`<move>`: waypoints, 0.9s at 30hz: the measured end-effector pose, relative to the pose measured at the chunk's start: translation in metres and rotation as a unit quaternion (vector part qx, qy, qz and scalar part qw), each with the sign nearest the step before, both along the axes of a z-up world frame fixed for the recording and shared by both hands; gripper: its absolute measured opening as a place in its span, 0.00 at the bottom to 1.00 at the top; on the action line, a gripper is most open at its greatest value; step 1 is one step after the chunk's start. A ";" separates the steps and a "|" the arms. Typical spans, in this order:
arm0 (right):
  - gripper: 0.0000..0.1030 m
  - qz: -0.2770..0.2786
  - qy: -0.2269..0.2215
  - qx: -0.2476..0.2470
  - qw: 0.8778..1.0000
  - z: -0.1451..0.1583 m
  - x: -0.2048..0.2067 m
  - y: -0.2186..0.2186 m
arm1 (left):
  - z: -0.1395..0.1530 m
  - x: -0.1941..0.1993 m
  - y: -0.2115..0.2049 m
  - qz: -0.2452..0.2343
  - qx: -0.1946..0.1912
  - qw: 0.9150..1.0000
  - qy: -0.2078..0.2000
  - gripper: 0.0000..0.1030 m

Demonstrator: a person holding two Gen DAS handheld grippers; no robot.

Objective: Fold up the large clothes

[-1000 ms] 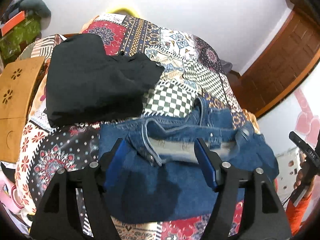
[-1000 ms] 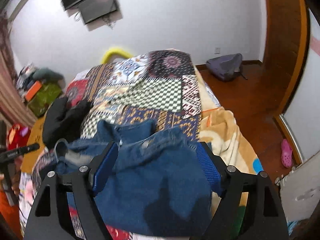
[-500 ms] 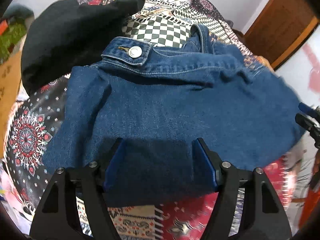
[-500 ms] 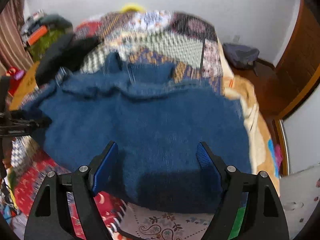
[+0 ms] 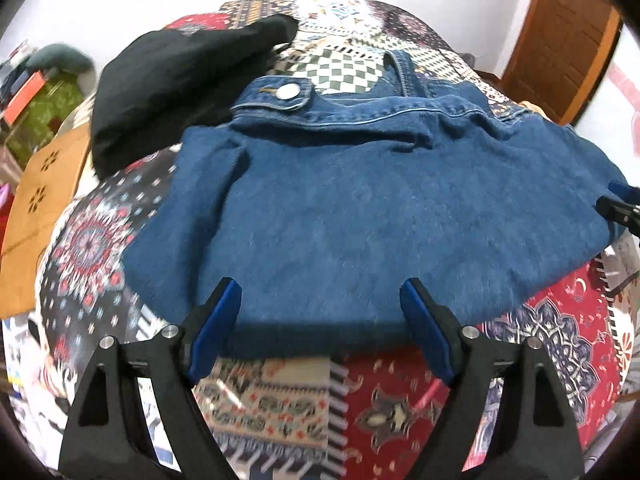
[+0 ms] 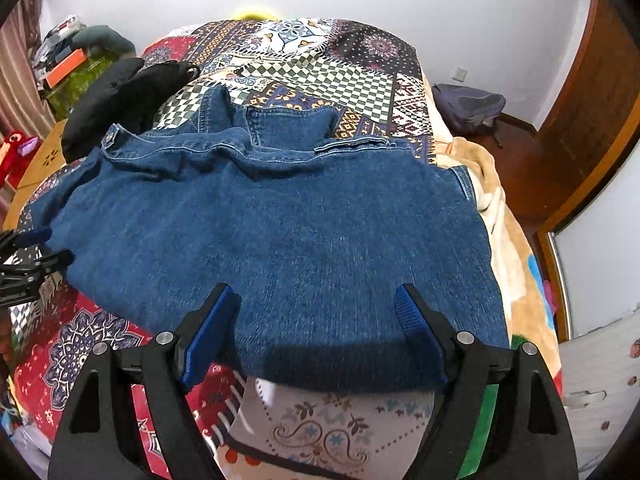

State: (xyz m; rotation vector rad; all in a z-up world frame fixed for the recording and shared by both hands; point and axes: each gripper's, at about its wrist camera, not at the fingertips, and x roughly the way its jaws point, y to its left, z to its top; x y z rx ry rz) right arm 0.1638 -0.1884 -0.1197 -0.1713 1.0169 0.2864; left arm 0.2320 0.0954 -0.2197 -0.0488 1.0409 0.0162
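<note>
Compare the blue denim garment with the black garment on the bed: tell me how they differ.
The denim garment is blue with visible stitching and a metal button; the black garment is plain and dark, with no detail visible. The denim garment lies spread wide near both grippers, while the black garment sits bunched in a heap farther back to the left. The denim garment covers more of the bedspread than the black one does. Both rest on the patterned bedspread.

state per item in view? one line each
denim garment: folded over, lying flat on the patchwork bedspread, waistband button fastened.
black garment: folded, beyond the denim at its far left corner.
left hand-held gripper: open, jaws just opened wider, nothing clamped, over the denim's near edge.
right hand-held gripper: open, nothing clamped, over the denim's near edge.
</note>
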 end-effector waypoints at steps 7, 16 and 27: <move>0.78 0.024 0.000 0.000 1.000 0.015 -0.007 0.015 | 0.007 -0.028 0.037 0.089 -0.042 0.995 0.016 0.81; 0.78 0.042 -0.010 0.038 0.998 0.023 -0.015 0.041 | -0.003 -0.045 0.075 0.149 -0.234 0.960 0.024 0.81; 0.78 0.045 0.006 0.034 0.998 0.016 -0.012 0.040 | -0.045 0.010 0.096 0.179 -0.426 0.887 0.027 0.80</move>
